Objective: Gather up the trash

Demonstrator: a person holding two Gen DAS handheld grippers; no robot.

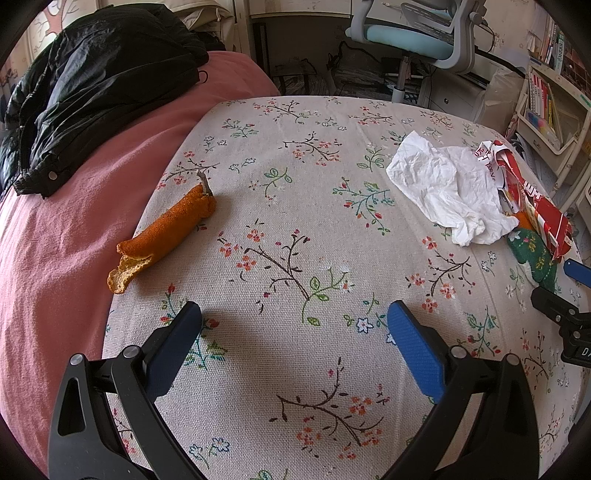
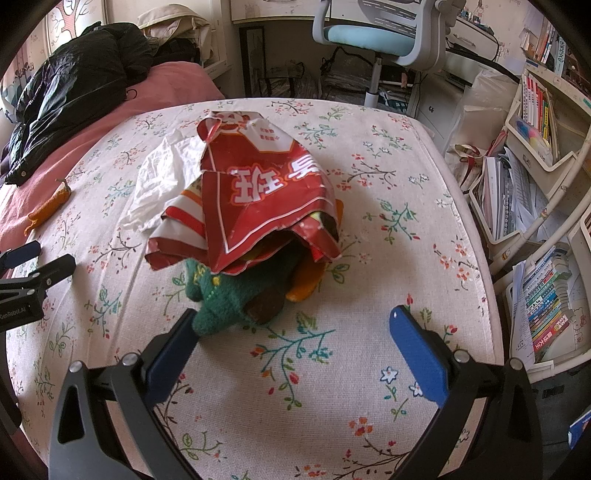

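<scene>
An orange peel point(image 1: 166, 232) lies at the left edge of the floral cloth point(image 1: 295, 184), ahead and left of my open left gripper point(image 1: 293, 325). A crumpled white tissue point(image 1: 447, 188) rests at the right, beside a torn red snack wrapper point(image 1: 532, 199). In the right wrist view the red wrapper point(image 2: 258, 195) drapes over a green knitted item point(image 2: 221, 295), with the tissue point(image 2: 162, 184) behind it and the peel point(image 2: 48, 210) far left. My right gripper point(image 2: 293, 332) stands open just in front of the pile, its left finger touching the green item. Nothing is held.
A black jacket point(image 1: 103, 96) lies on the pink blanket point(image 1: 55, 277) to the left. An office chair point(image 2: 376, 33) stands beyond the far edge. Shelves with books point(image 2: 535, 229) line the right side. The other gripper point(image 2: 26, 288) shows at the left edge.
</scene>
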